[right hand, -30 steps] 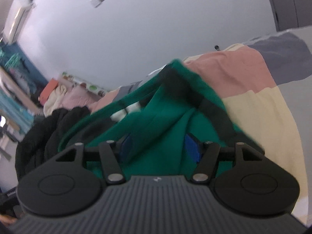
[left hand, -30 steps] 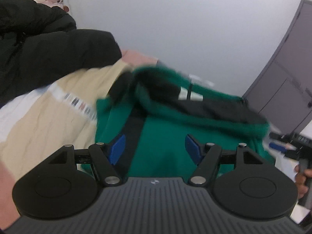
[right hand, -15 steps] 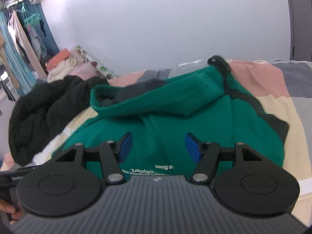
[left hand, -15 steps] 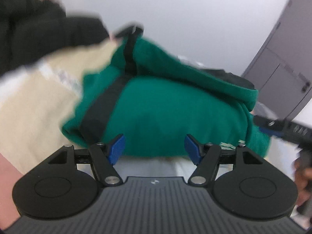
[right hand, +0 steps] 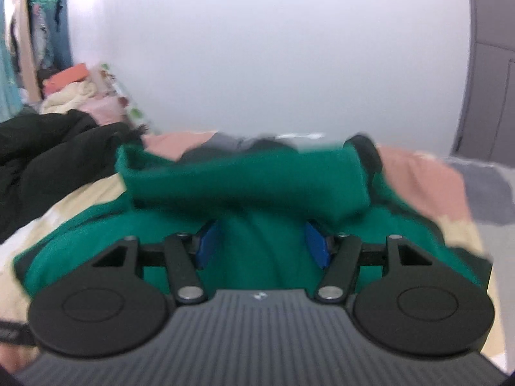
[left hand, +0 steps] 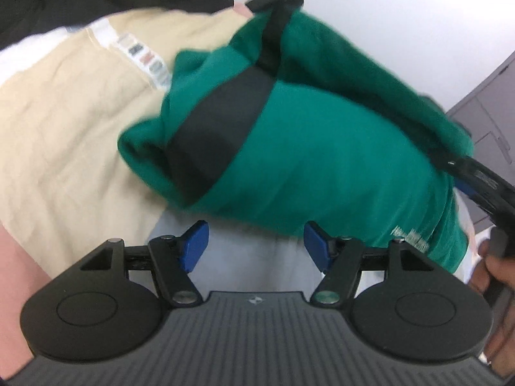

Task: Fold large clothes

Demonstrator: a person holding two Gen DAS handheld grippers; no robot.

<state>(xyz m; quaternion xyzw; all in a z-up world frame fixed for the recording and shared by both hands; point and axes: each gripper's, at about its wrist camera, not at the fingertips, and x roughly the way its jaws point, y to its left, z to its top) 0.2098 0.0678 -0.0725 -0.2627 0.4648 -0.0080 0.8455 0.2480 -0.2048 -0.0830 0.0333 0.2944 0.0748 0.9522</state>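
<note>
A green garment (left hand: pixel 322 160) with a black band (left hand: pixel 219 122) lies bunched on the bed. My left gripper (left hand: pixel 256 246) hangs just short of its near edge, open, with only pale grey bed cover between its blue pads (left hand: pixel 193 246). In the right wrist view the same green garment (right hand: pixel 244 180) fills the middle, with a sleeve folded across it ending in a black cuff (right hand: pixel 367 151). My right gripper (right hand: pixel 262 246) stands open low over the green cloth. Cloth lies between its blue pads (right hand: pixel 317 247), which do not press on it.
The bed cover is patchwork: beige (left hand: pixel 64 128), pink (right hand: pixel 418 180) and grey (right hand: pixel 486 189). A black jacket (right hand: pixel 42 160) is heaped at the left, with a pile of clothes (right hand: pixel 74 93) behind it. A white wall and grey wardrobe (right hand: pixel 492 80) stand beyond. A hand (left hand: pixel 489 273) holds the other gripper.
My left gripper has sunk and drawn back: the green cloth once between its pads now lies ahead. The right gripper has rolled level and swung across; the sleeve now lies folded over.
</note>
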